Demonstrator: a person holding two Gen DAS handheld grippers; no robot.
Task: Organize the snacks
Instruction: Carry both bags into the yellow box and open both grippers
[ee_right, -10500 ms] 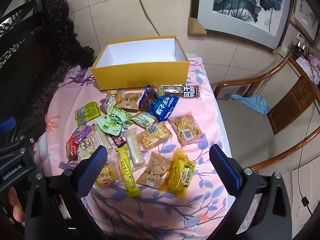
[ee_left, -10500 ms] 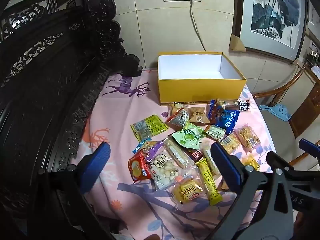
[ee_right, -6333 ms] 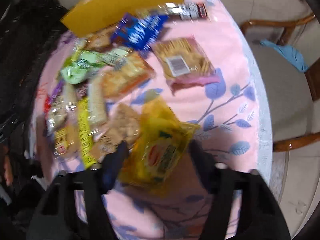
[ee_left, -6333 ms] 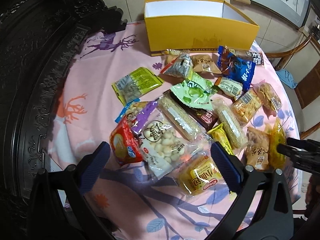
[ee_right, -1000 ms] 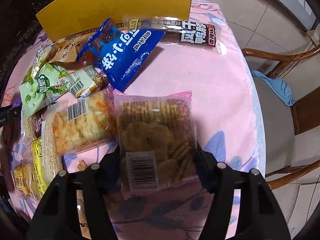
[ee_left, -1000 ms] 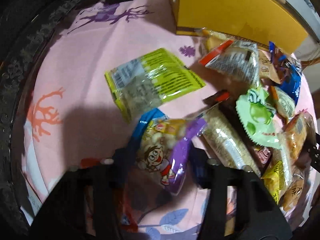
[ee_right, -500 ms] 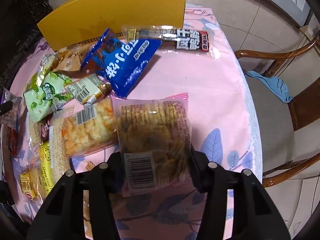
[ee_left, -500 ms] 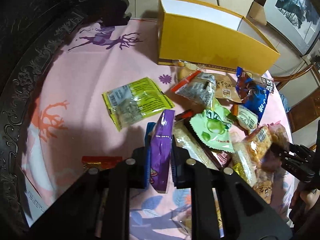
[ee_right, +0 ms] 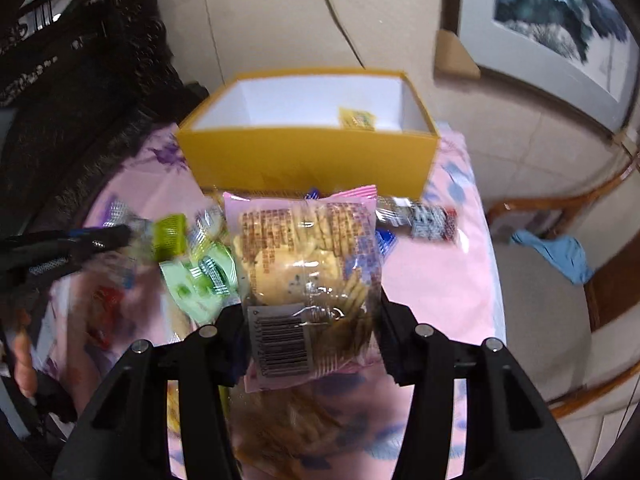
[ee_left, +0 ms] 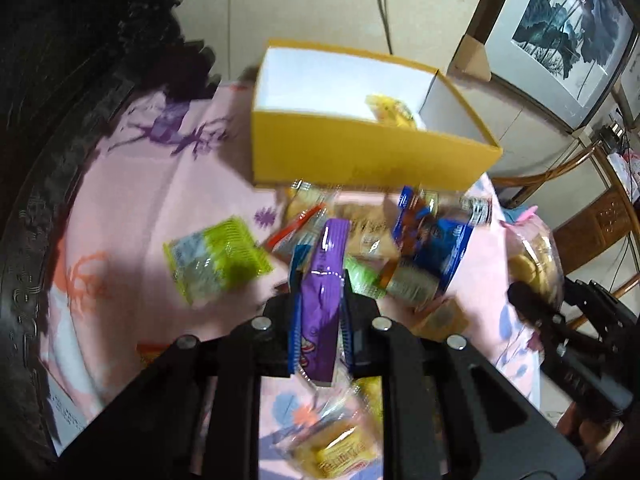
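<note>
Carrying stage, both hands loaded. My left gripper (ee_left: pixel 318 312) has its fingers (ee_left: pixel 295 300) drawn nearly together on a purple snack packet (ee_left: pixel 322 280), held edge-on and upright; my right gripper (ee_right: pixel 310 332) has its fingers set wider, gripping the barcode end of a pink-edged cracker packet (ee_right: pixel 306 256) that stands up in front of the camera. Both packets hang clear of the counter (ee_right: pixel 432 264), above the loose snacks scattered across the pink cloth. The target, an open yellow box (ee_right: pixel 308 156), sits at the far end of the counter just beyond the pile, with one yellow packet (ee_right: pixel 356 118) already lying near its back right corner. To do this step well, I judge I should lift each packet above the near wall of the box before moving forward, since the cracker packet is tall and could catch the rim. I would bring the grippers in one at a time, left toward the bare left half, and part the fingers only once each packet is low inside. Blur in both views suggests fast motion, so slowing near the rim seems wise.
</note>
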